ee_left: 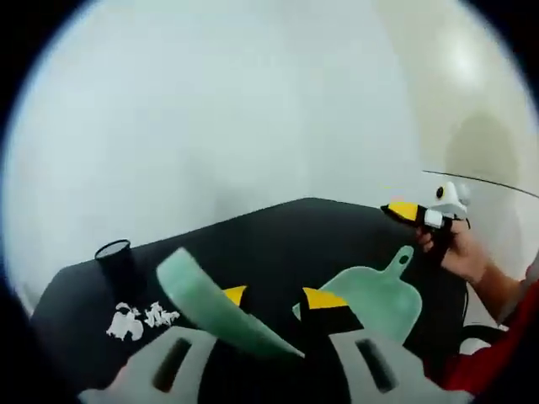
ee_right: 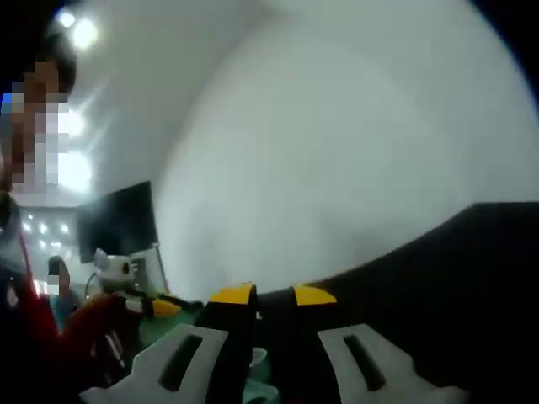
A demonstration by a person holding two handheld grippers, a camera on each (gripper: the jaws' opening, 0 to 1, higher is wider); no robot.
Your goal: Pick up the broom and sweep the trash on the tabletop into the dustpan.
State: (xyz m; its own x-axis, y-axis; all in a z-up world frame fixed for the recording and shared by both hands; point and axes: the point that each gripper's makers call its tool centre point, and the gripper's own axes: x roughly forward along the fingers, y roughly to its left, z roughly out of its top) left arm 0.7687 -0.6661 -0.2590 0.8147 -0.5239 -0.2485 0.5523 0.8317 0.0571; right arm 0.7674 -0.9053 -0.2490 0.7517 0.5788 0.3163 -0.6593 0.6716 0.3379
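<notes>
Mint-green broom (ee_left: 215, 307) sits lower centre of the left gripper view, its flat pale-green blade clamped between the yellow-tipped jaws of the left hand-held gripper (ee_left: 274, 297) and slanting up toward the left. So the pick-up looks done, judging from how the blade sits in the jaws.

Dustpan (ee_left: 375, 295), same green, lies flat on the black tabletop (ee_left: 278, 231) just right of centre, handle pointing up-right. Pan looks empty as far as I can see; nothing white inside it.

Trash (ee_left: 139, 318), small white crumpled bits, is at lower left of that view on the tabletop, well apart from the dustpan, w/ the broom between the two. Not swept yet, so the sweep itself is all still to do. Black cup (ee_left: 116, 257) stands just above the scraps; contents not visible.

Right hand-held gripper (ee_left: 418, 213) shows at right of the left gripper view, held in a person's hand (ee_left: 461, 252) near the tabletop's far edge. In the right gripper view its jaws stand narrow w/ a slim gap; a bit of green shows low between them, but can't tell if it grips anything. Left hand-held gripper appears at lower left there.
</notes>
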